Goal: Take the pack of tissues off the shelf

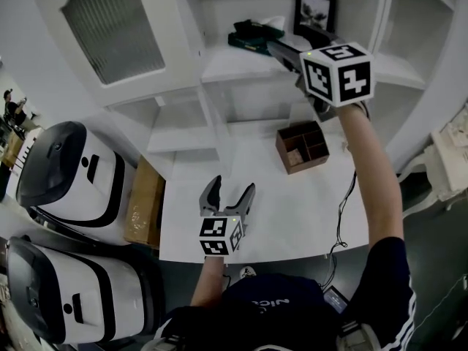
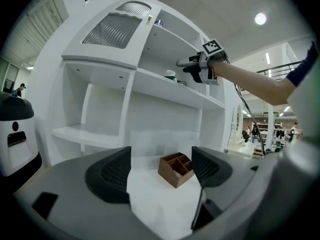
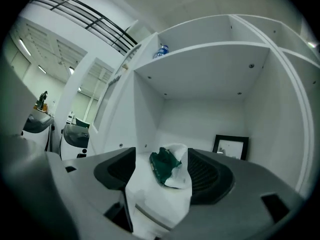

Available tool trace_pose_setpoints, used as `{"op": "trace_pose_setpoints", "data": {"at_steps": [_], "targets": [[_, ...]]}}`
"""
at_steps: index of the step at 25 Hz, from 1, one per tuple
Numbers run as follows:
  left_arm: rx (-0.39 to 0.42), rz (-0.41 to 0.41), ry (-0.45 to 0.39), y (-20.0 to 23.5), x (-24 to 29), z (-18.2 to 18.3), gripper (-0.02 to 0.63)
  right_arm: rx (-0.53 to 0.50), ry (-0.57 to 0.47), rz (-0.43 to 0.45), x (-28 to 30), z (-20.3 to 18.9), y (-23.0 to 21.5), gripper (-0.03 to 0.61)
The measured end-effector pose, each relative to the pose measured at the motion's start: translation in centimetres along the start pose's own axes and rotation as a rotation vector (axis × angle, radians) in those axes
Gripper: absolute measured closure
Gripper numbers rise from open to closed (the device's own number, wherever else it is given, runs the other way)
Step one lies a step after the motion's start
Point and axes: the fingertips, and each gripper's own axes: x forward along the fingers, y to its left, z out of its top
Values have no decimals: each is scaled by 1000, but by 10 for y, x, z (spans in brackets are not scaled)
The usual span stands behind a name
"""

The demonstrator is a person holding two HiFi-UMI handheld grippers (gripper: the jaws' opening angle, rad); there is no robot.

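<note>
One tissue pack (image 1: 256, 35), one organizer (image 1: 311, 141)

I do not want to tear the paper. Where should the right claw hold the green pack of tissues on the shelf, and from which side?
Probably the green body of the pack of tissues, across its sides, coming level from the open front of the shelf. The loose white tissue sticking out would only pull free, and a picture frame stands behind.
</note>
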Motion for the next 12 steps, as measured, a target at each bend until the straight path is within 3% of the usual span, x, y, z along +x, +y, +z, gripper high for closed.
{"op": "trace_pose_setpoints", "data": {"at_steps": [7,12], "targets": [[-56,19,-32,25,-3,1,238,115,121,-23,49,-4,-30,247],[-69,32,-43,42,-3,4,238,114,204,-42,78,-18,-41,276]]}}
